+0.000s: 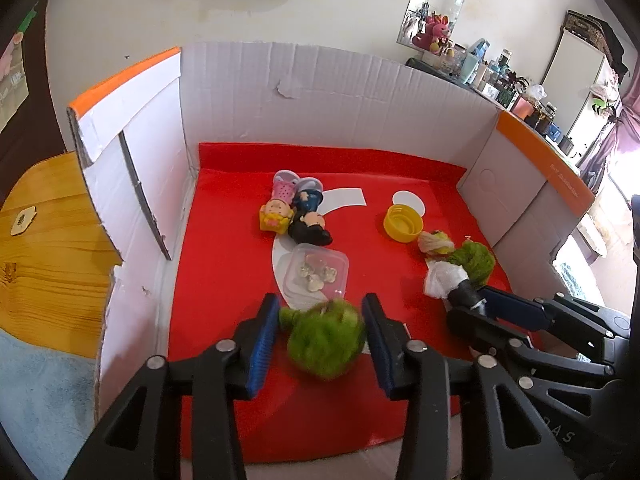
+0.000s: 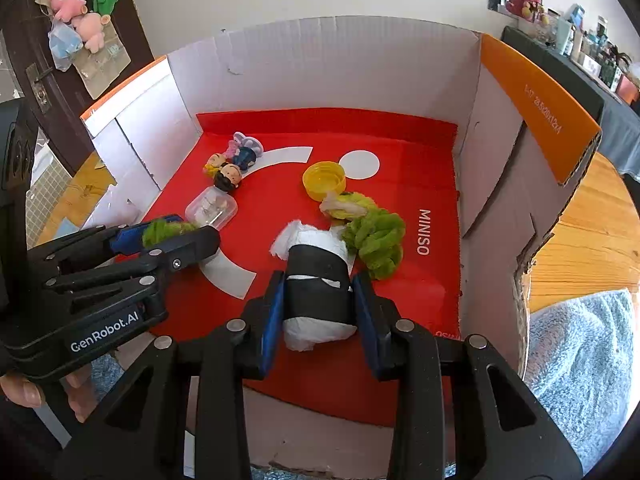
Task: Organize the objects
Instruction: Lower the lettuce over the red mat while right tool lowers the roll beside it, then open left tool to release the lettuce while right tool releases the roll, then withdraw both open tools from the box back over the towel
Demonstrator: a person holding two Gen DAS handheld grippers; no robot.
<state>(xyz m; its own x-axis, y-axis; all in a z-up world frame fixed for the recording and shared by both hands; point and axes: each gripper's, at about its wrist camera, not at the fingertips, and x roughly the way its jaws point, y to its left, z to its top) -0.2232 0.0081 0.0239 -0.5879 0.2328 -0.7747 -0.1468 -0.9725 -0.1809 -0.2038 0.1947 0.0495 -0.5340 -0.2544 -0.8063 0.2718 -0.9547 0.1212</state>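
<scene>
Inside the cardboard box [image 2: 360, 56], on its red liner [image 2: 280, 208] printed "MINISO", the right gripper [image 2: 319, 312] has its jaws clenched on a black-banded white roll [image 2: 318, 296], probably lifting it for sorting. The left gripper [image 1: 322, 332], marked "GenRobot.AI", brackets a green pom-pom [image 1: 326, 338]; contact is unclear.
</scene>
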